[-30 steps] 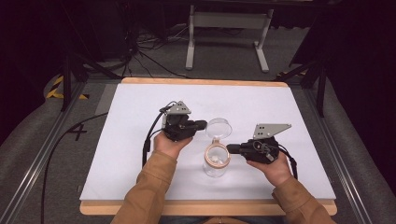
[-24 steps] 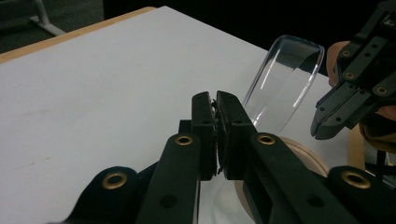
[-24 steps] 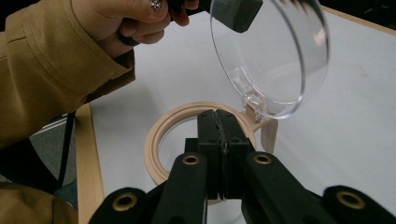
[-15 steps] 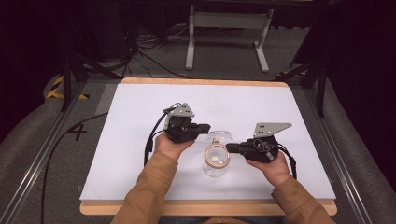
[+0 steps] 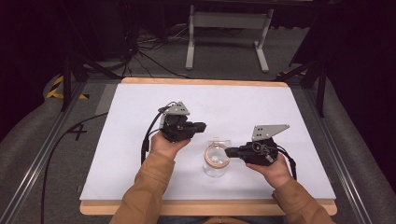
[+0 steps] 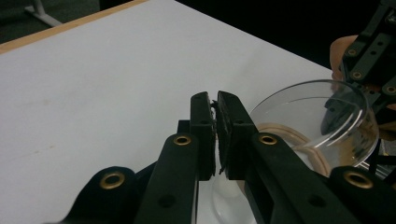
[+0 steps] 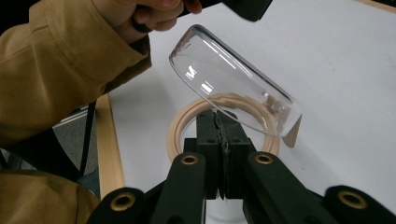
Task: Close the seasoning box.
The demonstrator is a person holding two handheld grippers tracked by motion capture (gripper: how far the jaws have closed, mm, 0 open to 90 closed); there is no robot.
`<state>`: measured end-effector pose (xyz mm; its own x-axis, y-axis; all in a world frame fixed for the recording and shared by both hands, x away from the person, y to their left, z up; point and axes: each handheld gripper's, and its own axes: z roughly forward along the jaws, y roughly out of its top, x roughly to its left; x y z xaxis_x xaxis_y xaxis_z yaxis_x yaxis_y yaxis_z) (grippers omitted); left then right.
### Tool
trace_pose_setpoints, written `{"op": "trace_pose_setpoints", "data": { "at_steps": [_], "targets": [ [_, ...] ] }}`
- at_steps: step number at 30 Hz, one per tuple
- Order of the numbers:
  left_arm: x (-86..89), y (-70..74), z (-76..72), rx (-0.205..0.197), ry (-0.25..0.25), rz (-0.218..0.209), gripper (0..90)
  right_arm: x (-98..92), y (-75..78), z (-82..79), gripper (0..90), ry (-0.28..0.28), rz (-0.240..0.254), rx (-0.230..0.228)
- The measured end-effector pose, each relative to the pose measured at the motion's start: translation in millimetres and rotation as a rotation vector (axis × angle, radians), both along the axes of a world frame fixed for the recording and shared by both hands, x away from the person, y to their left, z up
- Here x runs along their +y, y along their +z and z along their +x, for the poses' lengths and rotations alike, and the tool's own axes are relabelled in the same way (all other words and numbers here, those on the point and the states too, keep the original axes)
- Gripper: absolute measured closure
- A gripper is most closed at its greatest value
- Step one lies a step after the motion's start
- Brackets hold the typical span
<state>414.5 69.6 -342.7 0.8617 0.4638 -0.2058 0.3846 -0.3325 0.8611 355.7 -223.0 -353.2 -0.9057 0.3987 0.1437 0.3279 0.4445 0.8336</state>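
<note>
Jar [image 5: 215, 163] of clear glass stands near the front middle of the white table [image 5: 140, 154], between the two hands, and its clear lid [image 7: 233, 93] is tipped up on one edge over the pale ring [image 7: 187, 122] at the mouth, so the jar is open. The right gripper [image 5: 229, 151] has its jaws closed at the rim, probably to keep the jar steady. The left gripper [image 5: 203, 125] hangs just beside the lid with its jaws almost together and nothing between them; they have just been parting a little.
</note>
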Motion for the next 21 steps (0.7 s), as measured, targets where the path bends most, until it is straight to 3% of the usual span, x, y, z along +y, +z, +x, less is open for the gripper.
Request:
{"op": "trace_pose_setpoints", "data": {
  "at_steps": [15,18,21],
  "targets": [
    [11.6,-0.2,1.7,0.004,0.028,0.0,84.3,6.9,-3.6,-8.9,89.3,0.042,-0.091,0.041],
    [14.2,1.1,1.5,0.016,0.026,0.017,84.2,8.3,-4.3,-10.1,89.3,0.051,-0.105,0.049],
    [14.2,-0.5,2.0,0.013,0.034,0.0,83.6,9.1,-4.9,-11.0,89.3,0.057,-0.117,0.062]
  ]
}}
